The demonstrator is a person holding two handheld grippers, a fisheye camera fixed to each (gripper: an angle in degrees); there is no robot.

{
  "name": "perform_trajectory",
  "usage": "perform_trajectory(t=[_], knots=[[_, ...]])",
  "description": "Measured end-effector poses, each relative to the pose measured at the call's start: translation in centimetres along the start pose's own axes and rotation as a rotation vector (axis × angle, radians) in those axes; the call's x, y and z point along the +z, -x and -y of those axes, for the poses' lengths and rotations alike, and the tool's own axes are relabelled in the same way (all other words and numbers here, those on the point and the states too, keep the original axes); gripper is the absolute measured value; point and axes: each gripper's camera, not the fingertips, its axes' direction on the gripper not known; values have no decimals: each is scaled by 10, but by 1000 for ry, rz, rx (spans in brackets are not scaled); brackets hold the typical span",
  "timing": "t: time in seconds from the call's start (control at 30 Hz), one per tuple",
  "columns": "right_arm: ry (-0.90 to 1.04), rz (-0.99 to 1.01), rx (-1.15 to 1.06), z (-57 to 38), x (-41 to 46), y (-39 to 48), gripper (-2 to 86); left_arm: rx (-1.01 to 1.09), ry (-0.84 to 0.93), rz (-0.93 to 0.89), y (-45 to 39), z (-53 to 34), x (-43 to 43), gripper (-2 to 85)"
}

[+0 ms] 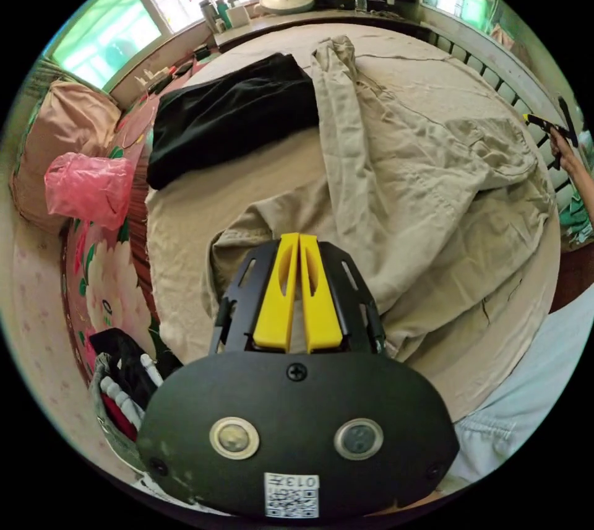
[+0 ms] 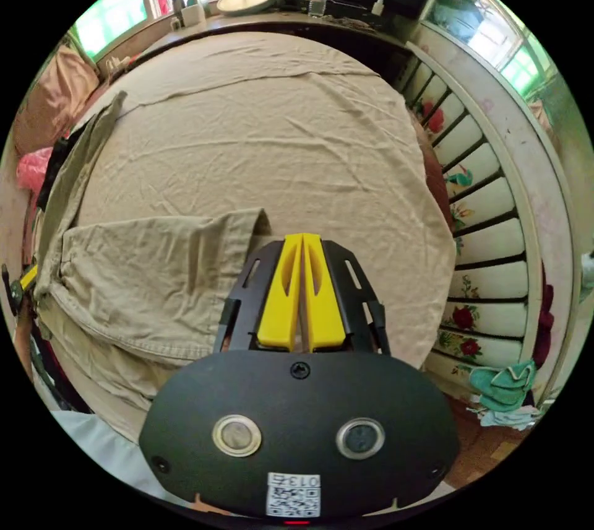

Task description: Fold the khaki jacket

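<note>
Bed (image 1: 204, 226) w/ beige sheet carries the khaki jacket (image 1: 421, 195), rumpled, spread across the middle, one sleeve running toward the far edge. Black garment (image 1: 229, 115) lies beside it, touching the sleeve. Pink bag (image 1: 86, 186) near the pillow. Left hand-held gripper (image 1: 299, 239) jaws together, nothing between, above the jacket edge. Right hand-held gripper (image 2: 302, 239) jaws together too, empty, just by a jacket corner.

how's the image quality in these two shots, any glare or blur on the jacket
Left gripper view: windows blown out, khaki jacket evenly lit and sharp. Right gripper view: the same, window overexposed, fisheye bending the bed rail.
</note>
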Motion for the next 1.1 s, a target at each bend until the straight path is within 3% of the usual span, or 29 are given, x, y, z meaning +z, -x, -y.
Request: perform_trajectory(t=[0.13, 0.23, 0.33, 0.43, 0.47, 0.53, 0.67, 0.8, 0.9, 1.0, 1.1], knots=[[-132, 78, -206, -9, -32, 41, 2, -53, -159, -10, 7, 0, -28, -4], [-240, -17, -359, -14, -26, 94, 0, -2, -76, 14, 1, 17, -13, -4], [-174, -57, -430, -5, 12, 125, -1, -10, 8, 45, 7, 27, 14, -4], [59, -127, -444, 2, 64, 119, -2, -33, 24, -23, 25, 26, 32, -4], [-19, -99, -423, 0, 63, 110, -2, -74, 22, -68, 34, 26, 34, -4], [12, -86, -398, 3, 63, 99, -2, -152, 7, -95, 47, 24, 29, -4], [-139, -59, -337, 0, 11, 98, -2, -167, -208, -53, 67, 8, -9, -4], [-133, 17, -419, -25, -6, 153, -1, -139, -152, -144, 84, 21, 14, -3], [-63, -61, -439, -40, 14, 177, 0, -42, 45, -42, 79, 30, 53, -2], [117, -132, -399, -44, 55, 164, 3, -95, -35, -90, 99, 17, 55, 1], [-13, -43, -248, -26, 17, 145, 13, -155, -103, -106, 120, 4, 38, 12]])
